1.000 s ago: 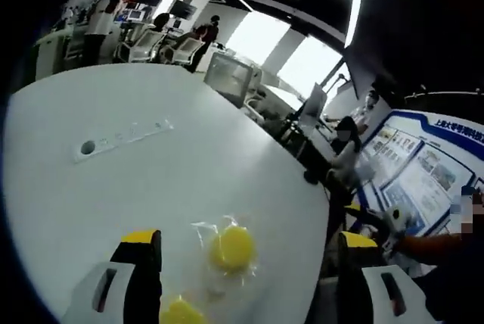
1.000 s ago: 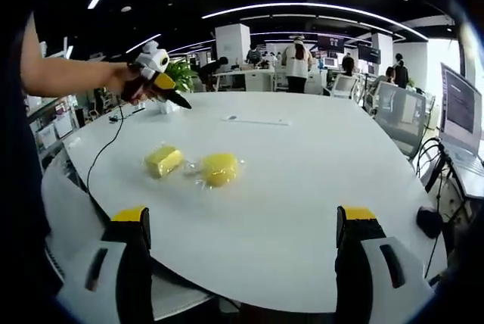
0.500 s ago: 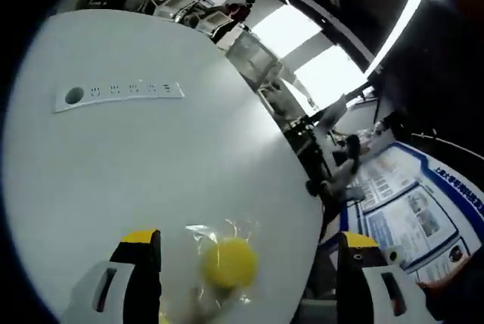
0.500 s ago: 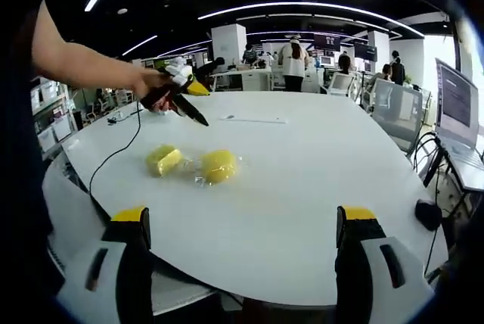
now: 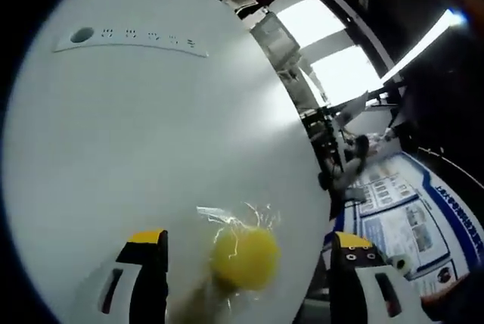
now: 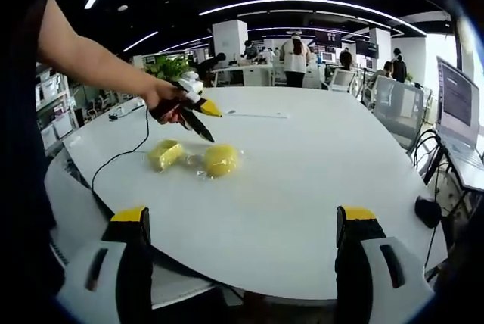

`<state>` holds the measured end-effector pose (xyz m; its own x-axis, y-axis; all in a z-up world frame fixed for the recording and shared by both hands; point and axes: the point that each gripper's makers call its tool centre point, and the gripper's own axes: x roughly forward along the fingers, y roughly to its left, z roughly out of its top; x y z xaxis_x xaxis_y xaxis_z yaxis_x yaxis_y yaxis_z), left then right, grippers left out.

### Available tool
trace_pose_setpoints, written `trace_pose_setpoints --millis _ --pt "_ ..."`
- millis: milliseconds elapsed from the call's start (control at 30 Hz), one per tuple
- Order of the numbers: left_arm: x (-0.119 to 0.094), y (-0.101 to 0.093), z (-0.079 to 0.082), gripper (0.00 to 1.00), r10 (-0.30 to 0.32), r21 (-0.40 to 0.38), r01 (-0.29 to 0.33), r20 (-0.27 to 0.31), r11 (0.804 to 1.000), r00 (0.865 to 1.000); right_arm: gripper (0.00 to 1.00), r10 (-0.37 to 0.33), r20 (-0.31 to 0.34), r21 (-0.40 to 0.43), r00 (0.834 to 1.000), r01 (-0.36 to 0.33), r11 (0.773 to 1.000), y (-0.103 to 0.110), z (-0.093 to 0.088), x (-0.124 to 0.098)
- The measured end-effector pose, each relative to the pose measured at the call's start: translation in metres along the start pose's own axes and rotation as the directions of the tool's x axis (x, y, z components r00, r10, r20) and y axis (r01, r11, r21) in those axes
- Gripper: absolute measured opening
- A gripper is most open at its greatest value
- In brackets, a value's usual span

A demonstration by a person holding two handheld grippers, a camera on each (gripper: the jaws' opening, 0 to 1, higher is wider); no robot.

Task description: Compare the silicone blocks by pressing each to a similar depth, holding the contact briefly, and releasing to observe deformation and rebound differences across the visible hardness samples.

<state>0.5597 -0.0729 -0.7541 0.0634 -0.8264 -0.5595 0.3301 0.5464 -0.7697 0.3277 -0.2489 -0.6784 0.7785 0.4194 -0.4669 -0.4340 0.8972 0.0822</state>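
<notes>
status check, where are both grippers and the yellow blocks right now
Left gripper open, above round yellow silicone block in clear wrap. Right gripper open, well back. Squarer yellow silicone block beside it, untouched. Nothing blocking on white table.

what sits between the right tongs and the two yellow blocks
Only bare white table, seen in the right gripper view. The right tongs stay back at the near edge, while the round block and square block lie farther in.

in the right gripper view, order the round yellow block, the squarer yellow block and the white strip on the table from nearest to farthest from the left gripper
1. Round yellow block, just under the left gripper.
2. Squarer yellow block, beside it toward the person.
3. White strip, farther back on the table.
</notes>
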Motion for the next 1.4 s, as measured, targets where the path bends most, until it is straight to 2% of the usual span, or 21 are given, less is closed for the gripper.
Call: trace_pose_setpoints --millis 200,367,467,600,667,767,833,1000,1133,1200,1300,1333,1400 --pt "0.010 0.007 -0.006 0.74 -0.002 -0.069 0.000 -0.029 0.998 1.000 0.96 -0.014 -0.008 0.010 1.000 0.014 1.000 -0.002 -0.005 -0.006" --pt "0.017 0.014 -0.010 0.63 0.021 -0.105 -0.025 -0.041 0.994 0.999 0.96 -0.019 -0.014 0.010 1.000 0.020 1.000 -0.003 -0.008 -0.009" --pt "0.019 0.018 -0.006 0.50 0.054 -0.091 -0.055 -0.013 0.994 0.998 0.96 -0.026 -0.014 0.011 1.000 0.026 1.000 -0.004 -0.008 -0.011" --pt "0.029 0.015 -0.008 0.45 0.044 -0.119 -0.044 -0.007 0.992 0.999 0.96 -0.028 -0.016 0.010 0.999 0.028 1.000 -0.002 -0.007 -0.014" --pt "0.031 0.021 -0.010 0.39 0.088 -0.089 -0.090 -0.020 0.992 0.996 0.96 -0.027 -0.021 0.004 0.999 0.027 1.000 -0.001 -0.008 -0.015" --pt "0.031 0.025 -0.009 0.32 0.112 -0.110 -0.113 -0.016 0.987 0.994 0.96 -0.033 -0.027 -0.008 0.999 0.033 0.999 -0.002 -0.009 -0.017" --pt "0.029 0.033 -0.010 0.22 0.147 -0.106 -0.148 -0.022 0.983 0.989 0.96 -0.039 -0.025 -0.006 0.999 0.039 0.999 -0.002 -0.010 -0.018" --pt "0.029 0.030 -0.010 0.19 0.117 -0.109 -0.117 -0.005 0.987 0.993 0.96 -0.045 -0.026 0.002 0.999 0.045 0.999 -0.001 -0.013 -0.020" --pt "0.028 0.025 -0.013 0.14 0.090 -0.125 -0.091 -0.017 0.988 0.996 0.96 -0.043 -0.030 -0.004 0.999 0.043 0.999 0.002 -0.014 -0.020" --pt "0.029 0.023 -0.019 0.14 0.080 -0.130 -0.084 -0.039 0.988 0.996 0.96 -0.043 -0.030 -0.008 0.999 0.043 0.999 0.003 -0.013 -0.021" --pt "0.031 0.020 -0.025 0.15 0.041 -0.184 -0.051 -0.056 0.982 0.998 0.96 -0.045 -0.029 -0.012 0.999 0.044 0.999 0.003 -0.012 -0.022" --pt "0.032 0.017 -0.032 0.15 0.019 -0.233 -0.039 -0.086 0.972 0.996 0.96 -0.046 -0.030 -0.014 0.998 0.046 0.999 0.003 -0.012 -0.022" --pt "0.033 0.015 -0.040 0.14 -0.001 -0.230 -0.029 -0.127 0.973 0.992 0.96 -0.049 -0.030 -0.014 0.998 0.048 0.999 0.003 -0.012 -0.024"
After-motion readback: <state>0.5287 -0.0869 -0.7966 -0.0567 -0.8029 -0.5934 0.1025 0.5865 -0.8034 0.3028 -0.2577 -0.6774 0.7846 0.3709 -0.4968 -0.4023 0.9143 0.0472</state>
